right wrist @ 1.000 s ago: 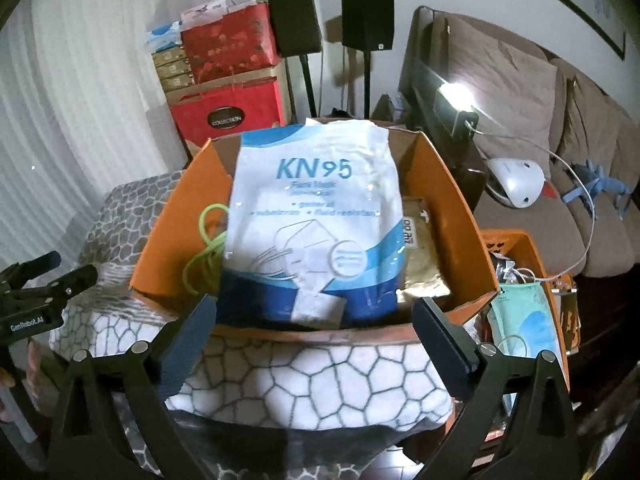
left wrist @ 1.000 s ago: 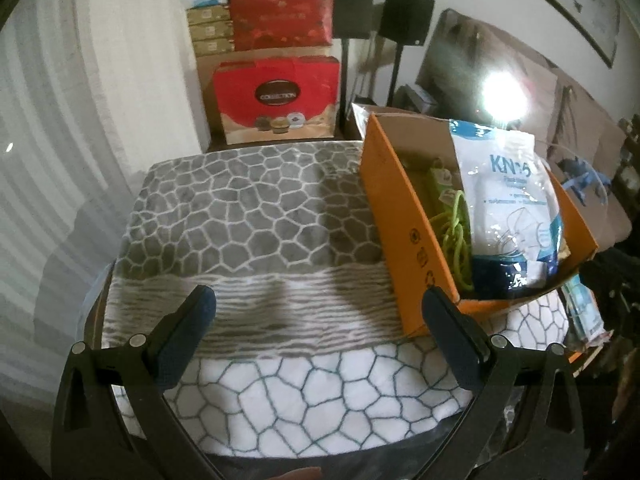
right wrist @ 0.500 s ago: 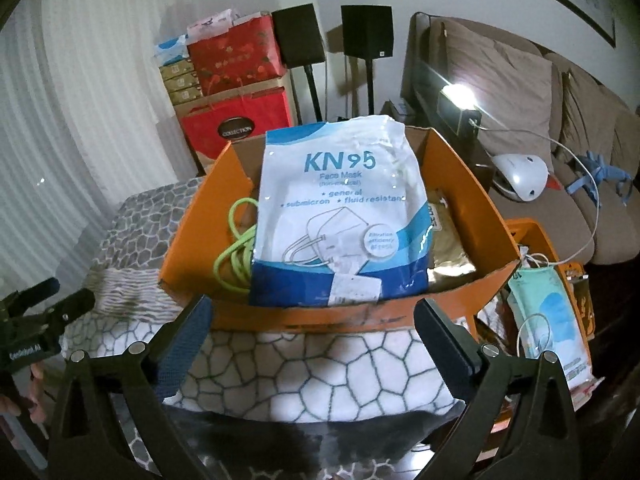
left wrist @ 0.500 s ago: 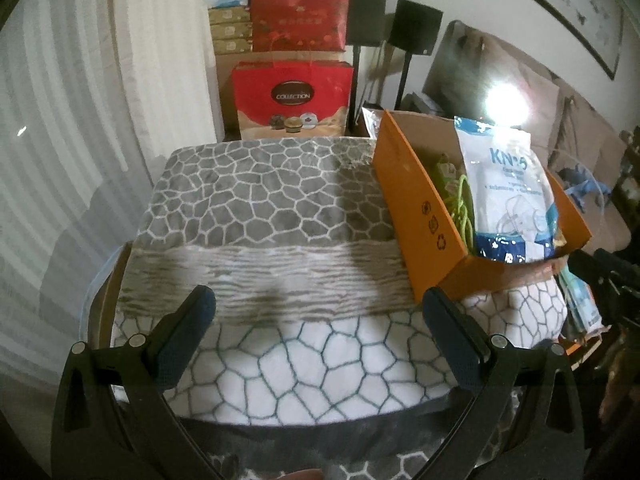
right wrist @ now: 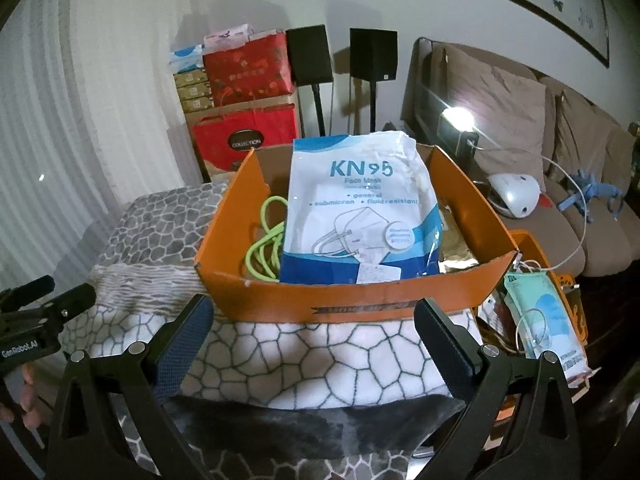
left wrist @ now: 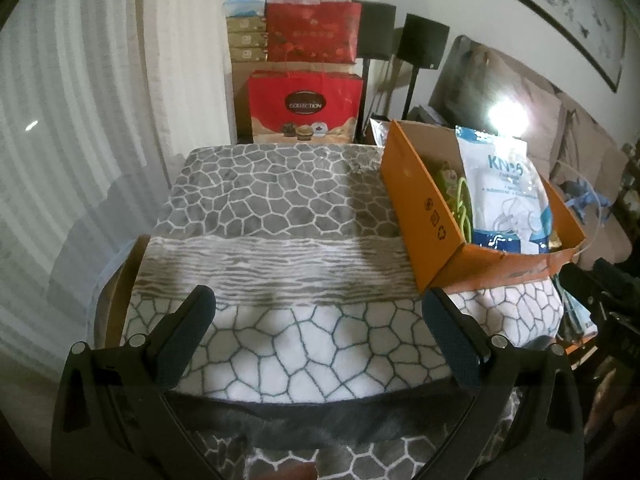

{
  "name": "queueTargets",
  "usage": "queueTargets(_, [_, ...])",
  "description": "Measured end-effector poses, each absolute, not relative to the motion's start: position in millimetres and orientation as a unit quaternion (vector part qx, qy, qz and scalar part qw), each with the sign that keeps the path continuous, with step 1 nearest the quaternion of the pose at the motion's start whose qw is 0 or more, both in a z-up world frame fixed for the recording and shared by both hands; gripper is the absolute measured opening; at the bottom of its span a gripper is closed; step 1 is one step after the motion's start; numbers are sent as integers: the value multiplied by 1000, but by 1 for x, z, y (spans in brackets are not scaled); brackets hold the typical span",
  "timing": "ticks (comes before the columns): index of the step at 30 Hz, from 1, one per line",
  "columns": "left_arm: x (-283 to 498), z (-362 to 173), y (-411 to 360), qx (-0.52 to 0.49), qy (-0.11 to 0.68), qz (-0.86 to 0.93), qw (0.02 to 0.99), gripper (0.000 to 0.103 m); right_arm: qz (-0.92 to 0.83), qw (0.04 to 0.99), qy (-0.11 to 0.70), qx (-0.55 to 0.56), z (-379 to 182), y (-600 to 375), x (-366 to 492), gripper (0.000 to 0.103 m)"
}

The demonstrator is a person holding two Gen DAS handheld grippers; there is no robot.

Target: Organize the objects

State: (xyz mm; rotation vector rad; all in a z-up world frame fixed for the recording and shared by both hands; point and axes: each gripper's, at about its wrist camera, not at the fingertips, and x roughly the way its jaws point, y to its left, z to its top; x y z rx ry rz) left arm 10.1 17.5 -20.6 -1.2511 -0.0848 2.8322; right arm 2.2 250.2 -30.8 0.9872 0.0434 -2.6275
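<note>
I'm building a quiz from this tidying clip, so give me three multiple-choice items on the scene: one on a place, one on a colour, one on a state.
1. Where is the KN95 mask pack?
A. flat on the blanket
B. standing in the orange box
C. on the sofa

2. What colour is the coiled cord beside the pack?
A. lime green
B. red
C. black

3. How is the right gripper?
A. shut on the pack
B. shut on the box rim
C. open, holding nothing

Answers:
1 B: the pack leans upright inside the orange box, which sits on the patterned blanket.
2 A: the cord is bright yellow-green against the box's left wall.
3 C: its fingers stand wide apart in front of the box, with nothing between them. The left gripper is open too.
</note>
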Motion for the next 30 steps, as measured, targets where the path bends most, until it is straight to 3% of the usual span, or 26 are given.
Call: queueTargets(30, [40,-11,6,-376,-28,926,-8,103,-932,159,35,323,-26,237,28,101])
